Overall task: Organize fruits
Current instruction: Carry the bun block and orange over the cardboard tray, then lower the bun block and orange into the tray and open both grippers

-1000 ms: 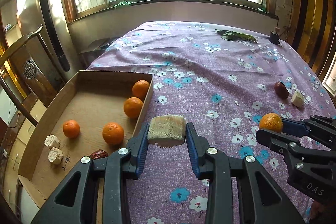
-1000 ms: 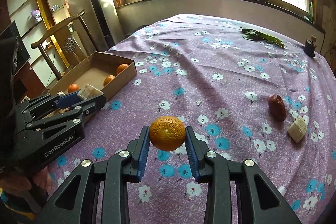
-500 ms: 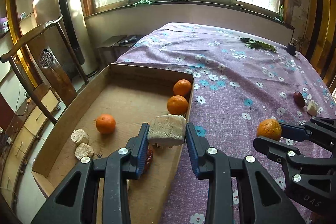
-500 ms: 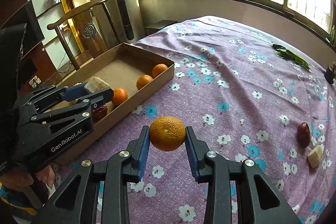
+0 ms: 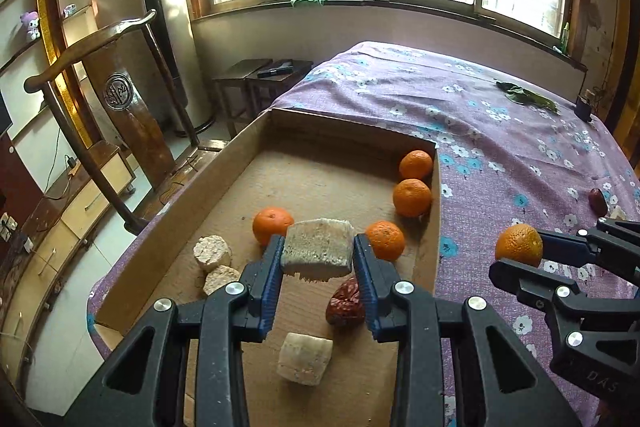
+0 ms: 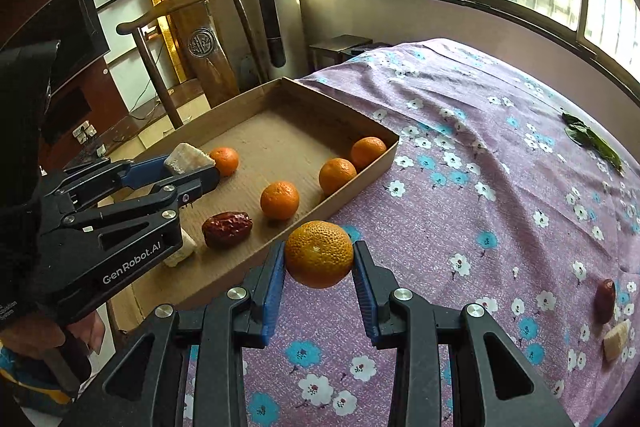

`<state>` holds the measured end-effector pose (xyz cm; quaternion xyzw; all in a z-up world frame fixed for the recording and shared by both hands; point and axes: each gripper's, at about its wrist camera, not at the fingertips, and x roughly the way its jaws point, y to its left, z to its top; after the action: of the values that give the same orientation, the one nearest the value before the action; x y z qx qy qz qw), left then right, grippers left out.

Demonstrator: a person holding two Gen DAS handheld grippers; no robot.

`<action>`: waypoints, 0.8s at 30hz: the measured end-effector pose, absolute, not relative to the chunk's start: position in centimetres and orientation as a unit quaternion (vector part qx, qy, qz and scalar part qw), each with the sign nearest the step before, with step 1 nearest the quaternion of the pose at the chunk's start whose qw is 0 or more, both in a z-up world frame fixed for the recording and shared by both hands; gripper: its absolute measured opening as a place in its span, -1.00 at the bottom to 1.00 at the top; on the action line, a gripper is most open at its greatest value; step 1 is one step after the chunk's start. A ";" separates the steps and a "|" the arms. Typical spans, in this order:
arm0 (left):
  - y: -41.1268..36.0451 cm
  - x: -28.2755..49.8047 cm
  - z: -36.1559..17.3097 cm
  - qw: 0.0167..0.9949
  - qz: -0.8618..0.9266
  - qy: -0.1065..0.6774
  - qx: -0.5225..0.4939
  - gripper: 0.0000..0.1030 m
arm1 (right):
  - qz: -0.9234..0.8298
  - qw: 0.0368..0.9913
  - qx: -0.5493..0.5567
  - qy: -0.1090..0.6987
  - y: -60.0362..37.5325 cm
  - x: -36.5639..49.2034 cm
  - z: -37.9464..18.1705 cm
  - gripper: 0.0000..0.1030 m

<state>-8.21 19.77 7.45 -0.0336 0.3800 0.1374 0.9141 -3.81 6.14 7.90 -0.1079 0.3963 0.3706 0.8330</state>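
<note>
My left gripper [image 5: 318, 245] is shut on a pale beige chunk [image 5: 316, 251] and hovers over the inside of the cardboard tray [image 5: 312, 175]. In the tray lie several oranges [image 5: 412, 197], a red date [image 5: 346, 303] and three more beige chunks [image 5: 305, 358]. My right gripper [image 6: 319, 257] is shut on an orange [image 6: 319, 251], just outside the tray's near right wall [image 6: 360, 183], above the purple flowered cloth. The right wrist view shows the left gripper [image 6: 192, 167] with its chunk [image 6: 185, 155] over the tray. Another red date [image 6: 605, 295] and a beige piece [image 6: 616, 341] lie on the cloth at right.
A wooden chair [image 5: 100, 67] stands left of the tray, with a small dark table [image 5: 260, 75] behind it. Green leaves [image 6: 592, 141] and a small dark bottle [image 5: 584, 105] sit far back on the cloth. The tray reaches the table's left edge.
Both grippers have swung left with their loads. The left one went from the tray's right wall to over its floor; the right one came from mid-cloth up to the tray's wall.
</note>
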 end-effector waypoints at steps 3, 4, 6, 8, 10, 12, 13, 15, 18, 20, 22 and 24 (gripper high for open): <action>21.3 -8.6 7.1 0.909 0.142 0.388 -0.049 -0.35 | 0.377 0.831 -0.111 0.394 7.0 -3.6 8.0 -0.29; 21.8 -8.7 6.9 0.907 0.144 0.391 -0.055 -0.35 | 0.379 0.830 -0.113 0.394 7.3 -3.6 7.9 -0.29; 22.7 -9.0 6.7 0.904 0.152 0.394 -0.061 -0.35 | 0.383 0.827 -0.115 0.395 7.9 -3.4 7.8 -0.29; 23.3 -9.2 6.5 0.903 0.156 0.395 -0.064 -0.34 | 0.388 0.824 -0.117 0.396 8.6 -3.1 7.7 -0.29; 23.7 -9.2 6.4 0.902 0.155 0.397 -0.069 -0.35 | 0.393 0.821 -0.119 0.397 9.4 -2.7 7.6 -0.29; 23.8 -9.1 6.3 0.901 0.152 0.399 -0.072 -0.34 | 0.397 0.819 -0.124 0.396 10.3 -2.2 7.6 -0.29; 23.9 -9.0 6.2 0.901 0.151 0.400 -0.072 -0.35 | 0.399 0.818 -0.125 0.395 10.7 -1.9 7.7 -0.29; 23.9 -8.9 6.0 0.900 0.149 0.403 -0.071 -0.34 | 0.404 0.816 -0.128 0.394 11.6 -1.4 7.8 -0.29; 24.1 -8.5 5.8 0.898 0.149 0.408 -0.072 -0.34 | 0.409 0.811 -0.136 0.396 13.1 -0.5 7.5 -0.29; 24.4 -8.3 5.6 0.896 0.152 0.411 -0.073 -0.34 | 0.412 0.806 -0.141 0.401 14.1 0.2 7.1 -0.29; 24.6 -8.0 5.5 0.894 0.155 0.414 -0.071 -0.34 | 0.414 0.800 -0.145 0.408 15.0 0.9 6.4 -0.29; 24.8 -7.8 5.4 0.893 0.157 0.416 -0.069 -0.34 | 0.416 0.795 -0.150 0.415 15.8 1.5 5.8 -0.29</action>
<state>-7.83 24.76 5.43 -0.0694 0.4156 0.1571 0.8932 1.49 15.81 5.75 -0.1495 0.4147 0.4161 0.7953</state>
